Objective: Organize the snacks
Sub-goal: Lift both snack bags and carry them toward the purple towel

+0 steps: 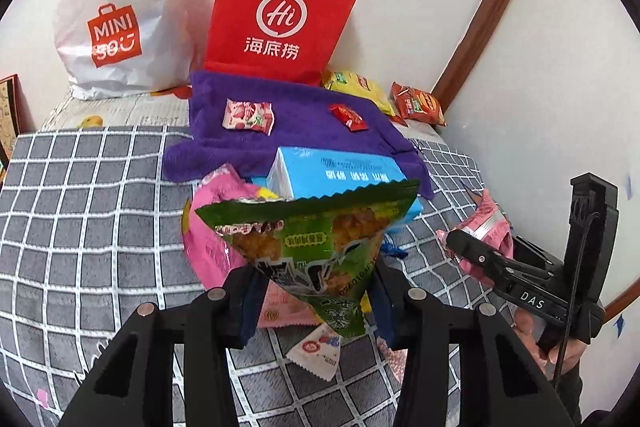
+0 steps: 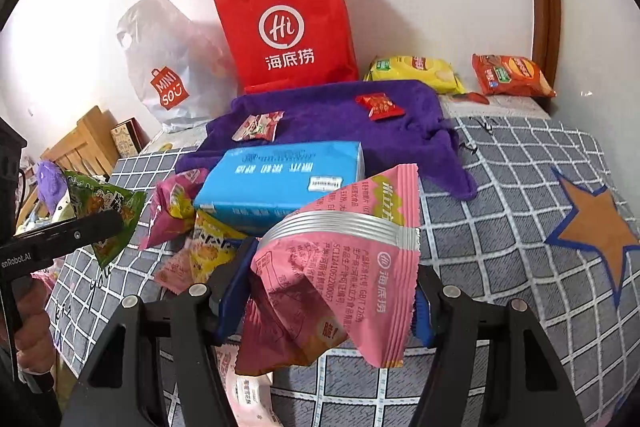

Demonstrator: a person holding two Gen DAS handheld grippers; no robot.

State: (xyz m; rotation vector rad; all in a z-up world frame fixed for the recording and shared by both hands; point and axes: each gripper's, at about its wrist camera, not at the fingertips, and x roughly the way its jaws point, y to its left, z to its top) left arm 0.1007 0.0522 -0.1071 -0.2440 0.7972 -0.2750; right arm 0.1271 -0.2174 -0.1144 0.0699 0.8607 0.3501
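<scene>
My left gripper (image 1: 316, 291) is shut on the lower corner of a green snack packet (image 1: 308, 231), which hangs above the checked bed cover. In the right wrist view that packet (image 2: 108, 203) and the left gripper (image 2: 80, 231) show at the far left. A crumpled pink snack packet (image 2: 348, 247) is pinched between the blue pads of my right gripper (image 2: 330, 295), also off the cover. The left wrist view has the right gripper (image 1: 480, 259) and its pink packet (image 1: 492, 227) at the right, with a hand on the handle.
A blue tissue pack (image 2: 280, 179) lies on a purple towel (image 2: 340, 119) that carries two small sweets packets. Loose snacks (image 2: 208, 239) lie beside it. A red paper bag (image 2: 288, 27) and a white plastic bag (image 2: 168, 67) stand at the wall. Yellow (image 2: 416, 71) and orange (image 2: 512, 75) packs lie back right.
</scene>
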